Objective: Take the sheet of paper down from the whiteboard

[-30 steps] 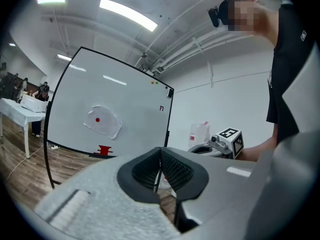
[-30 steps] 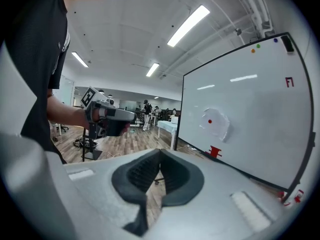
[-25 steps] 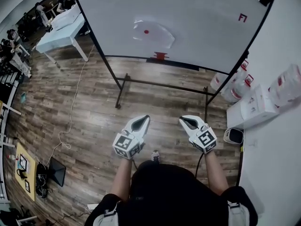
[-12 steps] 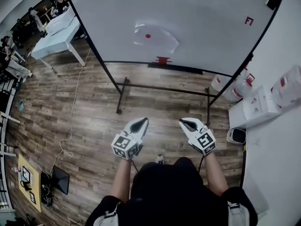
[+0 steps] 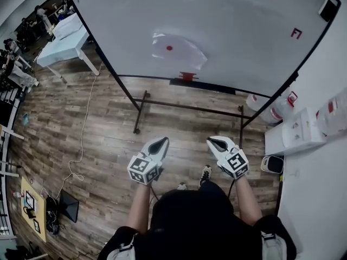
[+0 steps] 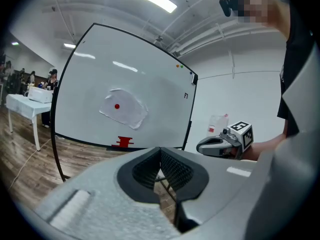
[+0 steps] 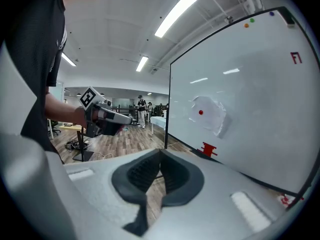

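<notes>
A crumpled white sheet of paper (image 5: 179, 50) hangs on the whiteboard (image 5: 227, 20), pinned by a small red magnet (image 5: 169, 48). The same paper (image 6: 123, 108) shows in the left gripper view, and the paper (image 7: 208, 115) also in the right gripper view. My left gripper (image 5: 161, 143) and right gripper (image 5: 216, 142) are held side by side over the floor, well short of the board, both shut with nothing between the jaws. Each one points toward the board.
The board stands on a black frame (image 5: 142, 108) with a red eraser (image 5: 187, 76) on its ledge. White boxes (image 5: 295, 134) and water jugs (image 5: 271, 105) sit at the right. A light blue table (image 5: 65, 45) stands at the left. A cable (image 5: 82, 129) trails over the wood floor.
The person has stepped closer to the whiteboard: board and paper appear nearer and larger. Both grippers stayed shut and kept their side-by-side pose.
</notes>
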`<state>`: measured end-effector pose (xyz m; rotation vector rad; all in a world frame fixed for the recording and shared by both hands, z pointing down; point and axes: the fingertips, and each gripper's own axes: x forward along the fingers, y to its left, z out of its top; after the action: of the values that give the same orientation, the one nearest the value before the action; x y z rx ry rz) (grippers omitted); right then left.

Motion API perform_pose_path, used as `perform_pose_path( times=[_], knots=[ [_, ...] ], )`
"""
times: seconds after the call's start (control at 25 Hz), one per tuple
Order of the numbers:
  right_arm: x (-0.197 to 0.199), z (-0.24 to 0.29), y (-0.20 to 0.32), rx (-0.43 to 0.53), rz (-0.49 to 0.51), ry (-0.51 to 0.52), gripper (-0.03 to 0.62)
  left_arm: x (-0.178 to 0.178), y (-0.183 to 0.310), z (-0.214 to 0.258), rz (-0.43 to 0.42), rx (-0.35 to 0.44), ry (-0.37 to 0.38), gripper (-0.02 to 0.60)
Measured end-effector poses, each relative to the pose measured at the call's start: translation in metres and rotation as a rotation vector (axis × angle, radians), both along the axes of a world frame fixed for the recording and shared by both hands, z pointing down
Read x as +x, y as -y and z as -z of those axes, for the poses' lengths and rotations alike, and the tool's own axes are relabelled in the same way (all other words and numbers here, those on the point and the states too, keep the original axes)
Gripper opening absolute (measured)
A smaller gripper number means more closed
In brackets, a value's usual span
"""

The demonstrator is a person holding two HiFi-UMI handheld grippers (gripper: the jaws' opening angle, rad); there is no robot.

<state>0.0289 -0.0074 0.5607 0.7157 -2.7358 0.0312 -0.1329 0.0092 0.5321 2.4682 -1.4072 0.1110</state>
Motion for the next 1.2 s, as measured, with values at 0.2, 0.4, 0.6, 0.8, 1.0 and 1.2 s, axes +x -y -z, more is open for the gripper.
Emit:
perform_pose_path(
  times=[0.2,0.4,0.6,0.8,1.0,1.2],
  knots=[
    [0.022,0.005,0.053,0.015,0.031,-0.007,0.003,0.006,0.051,0.011,0.103,0.075,0.039,0.012],
    [0.051,0.005,0.102,0.016,0.050,-0.004,0.003,0.025,0.094,0.013,0.167,0.080,0.039,0.011],
    [0.067,-0.002,0.134,0.002,0.099,-0.017,0.003,0.041,0.124,0.015,0.217,0.086,0.053,0.011],
    [0.067,-0.011,0.161,-0.009,0.127,-0.032,0.003,0.046,0.149,0.019,0.245,0.100,0.054,0.012],
    [0.047,-0.009,0.188,-0.004,0.110,-0.016,0.003,0.028,0.183,0.016,0.239,0.104,0.068,0.011],
    [0.020,-0.005,0.230,0.005,0.062,-0.015,0.003,-0.001,0.228,0.017,0.201,0.110,0.062,0.012]
  ],
)
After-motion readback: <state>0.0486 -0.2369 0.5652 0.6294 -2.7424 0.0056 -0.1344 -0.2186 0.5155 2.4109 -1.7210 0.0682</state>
